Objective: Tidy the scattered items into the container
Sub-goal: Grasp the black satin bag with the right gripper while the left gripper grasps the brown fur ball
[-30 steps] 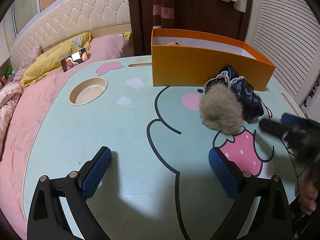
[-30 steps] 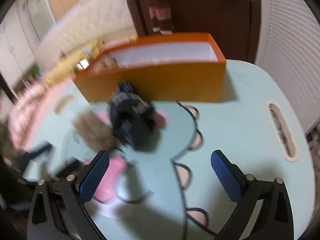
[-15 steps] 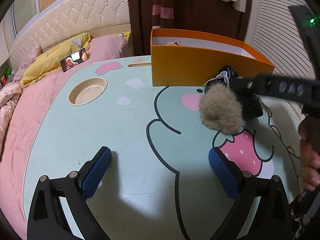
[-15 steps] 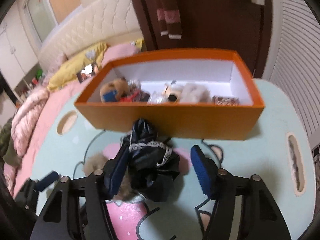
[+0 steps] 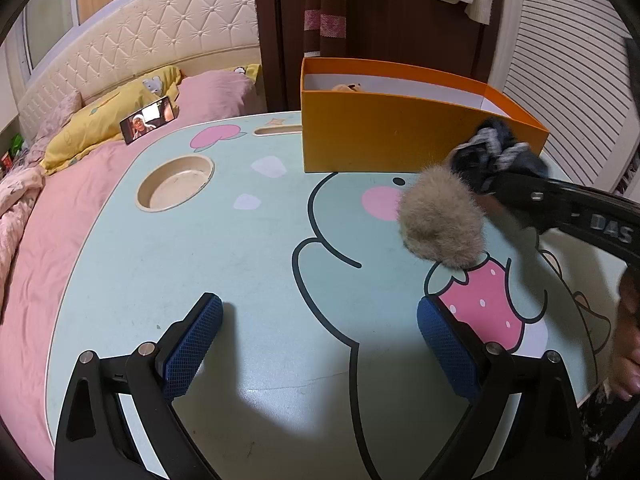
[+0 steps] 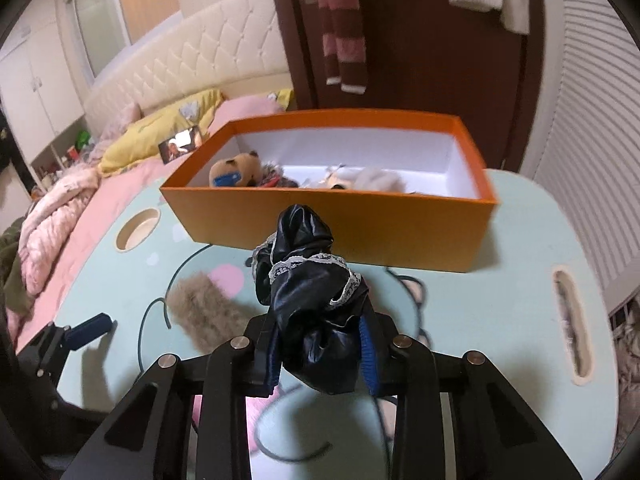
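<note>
A black satin cloth with white lace trim (image 6: 312, 300) sits between the blue pads of my right gripper (image 6: 320, 344), whose jaws are closing and press on it. It hangs just in front of the orange box (image 6: 360, 232), which holds a plush bear and several other soft things. The left wrist view shows the same cloth (image 5: 496, 152) at the tip of the right gripper (image 5: 504, 188). A tan fur pom (image 5: 440, 220) lies on the table beside it. My left gripper (image 5: 316, 332) stands open over bare table, with nothing between its fingers.
The mint table (image 5: 200, 260) has a cartoon print, a round cup recess (image 5: 175, 183) at the left and a handle slot (image 6: 570, 320) at the right. A pink bed with a phone (image 5: 149, 119) lies beyond the left edge. A hand (image 5: 628, 344) shows at the right.
My right gripper swung in over the black cloth, drew its jaws together on it and raised it slightly toward the box. The left gripper and the fur pom stayed put.
</note>
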### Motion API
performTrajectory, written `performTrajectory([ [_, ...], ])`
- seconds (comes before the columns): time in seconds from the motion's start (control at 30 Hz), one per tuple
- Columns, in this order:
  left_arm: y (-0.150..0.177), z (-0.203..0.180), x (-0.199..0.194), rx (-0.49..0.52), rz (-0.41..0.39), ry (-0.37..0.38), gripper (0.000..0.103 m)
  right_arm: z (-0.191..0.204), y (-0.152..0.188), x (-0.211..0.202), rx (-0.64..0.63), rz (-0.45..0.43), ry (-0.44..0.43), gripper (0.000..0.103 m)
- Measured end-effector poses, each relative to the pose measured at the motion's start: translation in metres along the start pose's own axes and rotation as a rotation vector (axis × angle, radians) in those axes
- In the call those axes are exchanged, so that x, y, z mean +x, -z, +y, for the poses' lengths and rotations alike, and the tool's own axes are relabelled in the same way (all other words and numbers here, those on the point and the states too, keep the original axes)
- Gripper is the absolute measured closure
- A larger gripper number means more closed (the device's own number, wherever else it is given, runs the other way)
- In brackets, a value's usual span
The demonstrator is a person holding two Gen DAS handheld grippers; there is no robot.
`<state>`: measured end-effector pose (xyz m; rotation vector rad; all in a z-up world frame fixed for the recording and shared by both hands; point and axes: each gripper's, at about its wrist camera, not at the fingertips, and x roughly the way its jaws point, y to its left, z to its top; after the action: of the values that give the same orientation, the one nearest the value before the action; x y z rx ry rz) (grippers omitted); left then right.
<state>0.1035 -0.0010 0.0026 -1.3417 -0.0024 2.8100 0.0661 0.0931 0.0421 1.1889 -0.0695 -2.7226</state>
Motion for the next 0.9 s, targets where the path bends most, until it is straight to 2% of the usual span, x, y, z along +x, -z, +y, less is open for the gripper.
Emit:
performTrajectory([
  [0.13,0.0,0.0,0.0,0.0,0.0,0.0,0.005,-0.014,0.007,-0.012,0.019,-0.007,0.037,0.073],
  [0.33,0.0,0.001,0.0,0.001,0.0,0.001,0.005,-0.024,0.021,-0.004,0.053,0.049,0.061,0.073],
  [0.6,0.0,0.001,0.0,0.002,0.0,0.002,0.005,-0.016,0.027,0.003,-0.007,0.067,0.146,0.072],
  [0.73,0.0,0.0,0.0,0.001,0.0,0.001,0.005,-0.017,0.031,0.003,-0.008,0.047,0.154,0.067],
  [0.8,0.0,0.0,0.0,0.001,0.001,0.001,0.005,-0.019,0.032,0.004,-0.004,0.04,0.165,0.055],
  [0.83,-0.001,0.0,0.0,0.001,0.002,0.002,0.005,-0.021,0.032,0.004,0.01,0.041,0.166,0.044],
  [0.9,-0.001,-0.001,-0.001,0.0,0.006,0.003,0.005,-0.023,0.033,0.003,0.014,0.04,0.159,0.041],
])
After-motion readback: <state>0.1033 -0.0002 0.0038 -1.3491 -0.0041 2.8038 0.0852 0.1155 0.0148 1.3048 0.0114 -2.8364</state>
